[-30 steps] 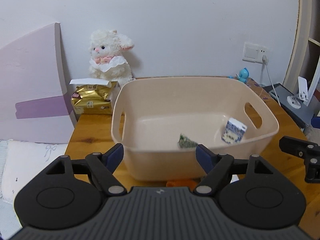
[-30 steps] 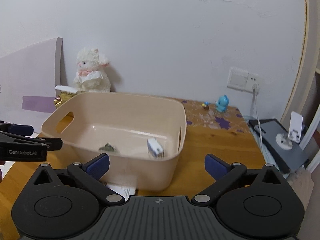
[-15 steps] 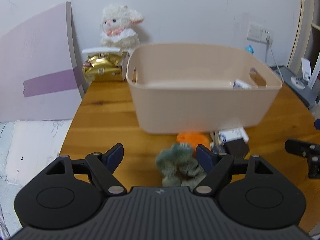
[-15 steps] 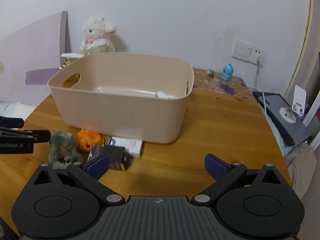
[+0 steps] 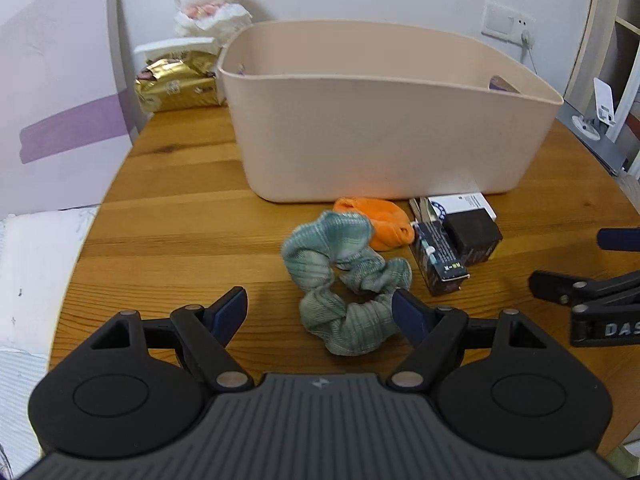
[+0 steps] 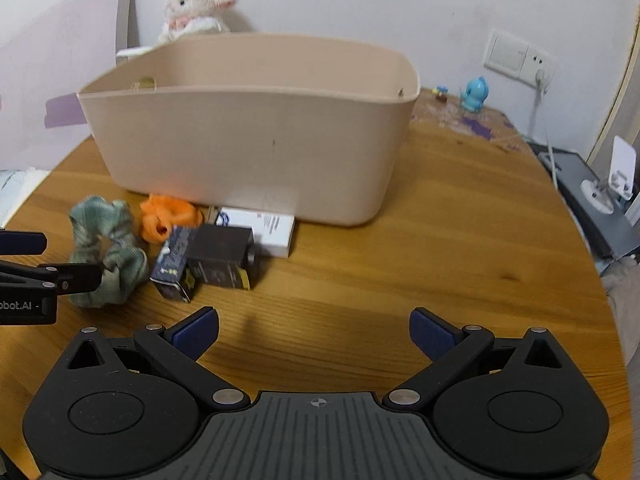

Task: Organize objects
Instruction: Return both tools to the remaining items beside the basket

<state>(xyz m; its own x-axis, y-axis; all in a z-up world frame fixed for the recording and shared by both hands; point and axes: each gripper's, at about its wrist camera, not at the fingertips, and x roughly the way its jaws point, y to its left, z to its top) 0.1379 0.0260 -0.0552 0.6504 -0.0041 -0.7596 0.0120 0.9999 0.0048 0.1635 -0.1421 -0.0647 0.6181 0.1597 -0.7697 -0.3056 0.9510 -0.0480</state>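
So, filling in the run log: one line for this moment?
left gripper: open, at green scrunchie | right gripper: open, empty | beige bin: upright on table

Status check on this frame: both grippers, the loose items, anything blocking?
Left gripper open, low over the green scrunchie. Right gripper open, empty, short of the boxes. Orange scrunchie and boxes lie outside the bin. Nothing blocking.

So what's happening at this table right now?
A person with a gripper in each hand is tidying small things into a beige bin. The left gripper is open and low over a green scrunchie on the wooden table, not yet gripping it. The right gripper is open and empty. An orange scrunchie and three small boxes lie on the table in front of the bin.
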